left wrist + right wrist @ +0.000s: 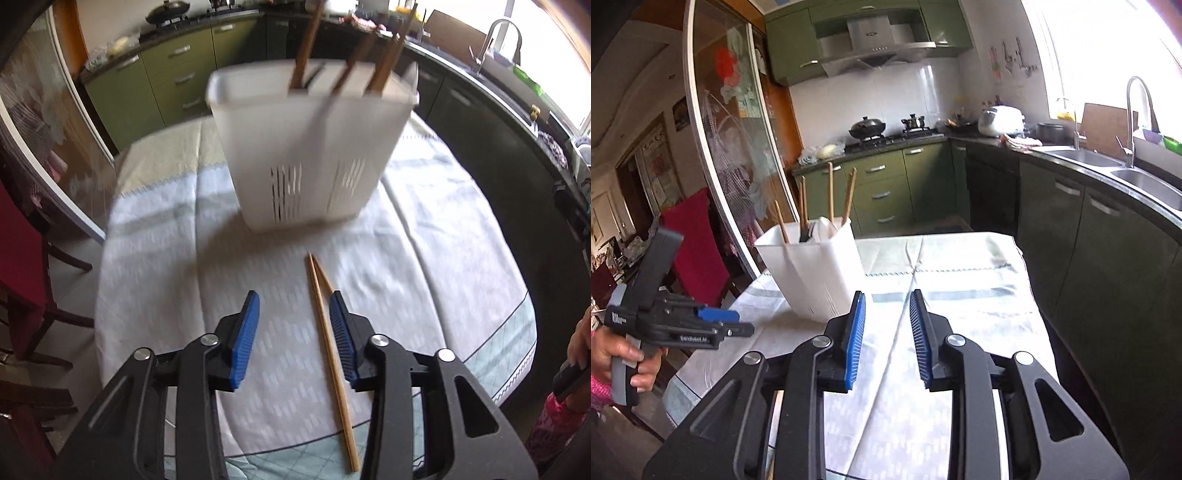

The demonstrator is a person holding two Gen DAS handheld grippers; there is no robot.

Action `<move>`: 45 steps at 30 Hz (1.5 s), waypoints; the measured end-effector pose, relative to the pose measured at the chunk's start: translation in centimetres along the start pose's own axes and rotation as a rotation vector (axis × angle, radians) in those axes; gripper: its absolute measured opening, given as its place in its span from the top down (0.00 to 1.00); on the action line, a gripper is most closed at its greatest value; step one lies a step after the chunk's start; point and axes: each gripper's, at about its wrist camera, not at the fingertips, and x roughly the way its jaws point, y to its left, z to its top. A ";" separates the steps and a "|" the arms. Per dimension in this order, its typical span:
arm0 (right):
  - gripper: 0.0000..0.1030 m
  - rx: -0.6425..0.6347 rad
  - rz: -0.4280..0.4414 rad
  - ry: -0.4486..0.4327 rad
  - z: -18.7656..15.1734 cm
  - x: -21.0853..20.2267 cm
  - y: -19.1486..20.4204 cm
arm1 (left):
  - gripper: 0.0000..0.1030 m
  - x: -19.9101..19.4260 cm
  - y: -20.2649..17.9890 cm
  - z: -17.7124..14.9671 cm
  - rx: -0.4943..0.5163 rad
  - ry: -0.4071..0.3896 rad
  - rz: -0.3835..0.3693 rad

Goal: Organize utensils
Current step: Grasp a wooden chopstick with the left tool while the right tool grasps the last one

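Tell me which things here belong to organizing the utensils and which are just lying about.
Job: white plastic utensil holder, pair of light wooden chopsticks on the tablecloth, open left gripper.
Lying about: black lidded wok, white rice cooker, red chair.

Motion-blurred holder (310,147), chopstick tops (314,22) cropped

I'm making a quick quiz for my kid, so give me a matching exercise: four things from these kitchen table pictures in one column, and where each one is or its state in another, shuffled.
Column one:
1. white utensil holder
2. pair of chopsticks
3. left gripper
4. right gripper

Column two:
A. lying flat on the tablecloth
B. open, above the chopsticks on the tablecloth
C. standing on the table, chopsticks upright inside
D. open, over bare tablecloth

Pairs: 1-C, 2-A, 3-B, 4-D
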 end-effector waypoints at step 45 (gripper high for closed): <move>0.69 -0.354 0.071 0.568 -9.3 18.8 15.2 | 0.93 5.5 5.2 -4.3 -0.103 0.155 0.006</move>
